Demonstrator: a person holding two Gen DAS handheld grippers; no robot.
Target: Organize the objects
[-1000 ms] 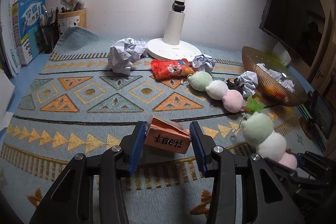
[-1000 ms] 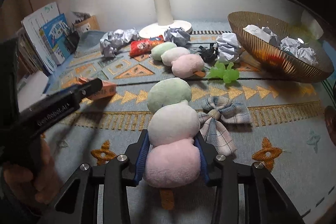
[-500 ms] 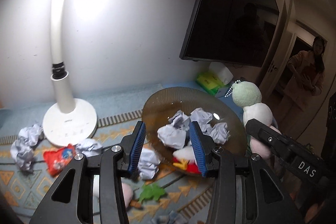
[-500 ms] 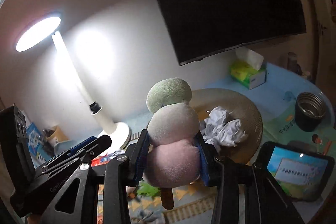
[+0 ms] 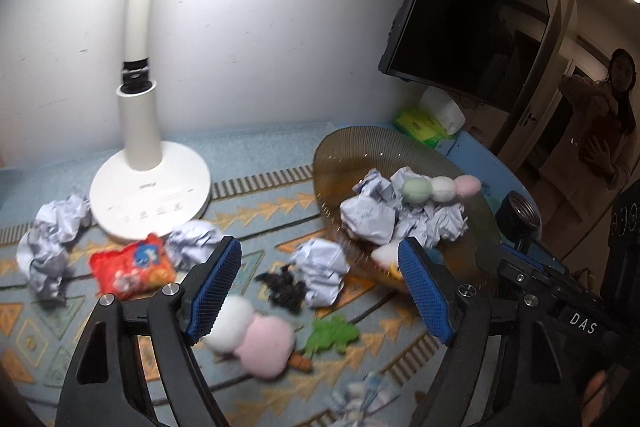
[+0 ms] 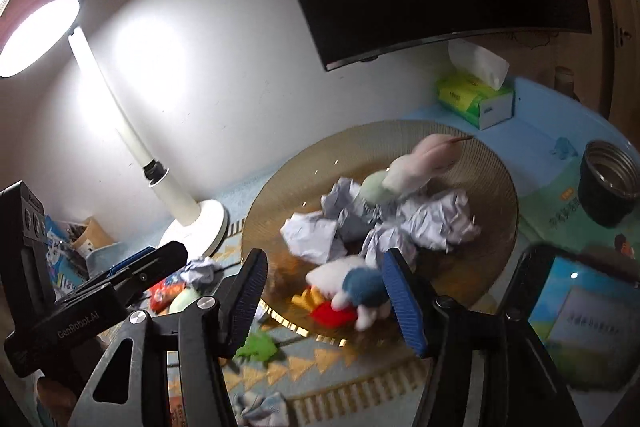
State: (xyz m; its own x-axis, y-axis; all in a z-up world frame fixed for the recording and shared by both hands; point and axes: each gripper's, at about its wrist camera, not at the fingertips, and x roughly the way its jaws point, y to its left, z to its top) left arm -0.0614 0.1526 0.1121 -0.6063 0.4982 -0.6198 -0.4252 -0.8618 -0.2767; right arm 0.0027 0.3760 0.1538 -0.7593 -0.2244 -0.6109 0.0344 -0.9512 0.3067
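Above the ribbed amber bowl (image 6: 496,183), both grippers, left (image 5: 320,291) and right (image 6: 324,297), are spreading empty; the three-ball plush skewer (image 6: 412,167) is landing among paper balls. Next: fetching the skewer beside the bowl.

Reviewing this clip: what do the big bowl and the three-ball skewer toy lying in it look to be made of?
Bowl: probably amber-tinted glass or clear plastic, glossy, finely ribbed, with the mat showing through its rim. Skewer toy: soft plush fabric, matte and fuzzy, in green, white and pink balls.
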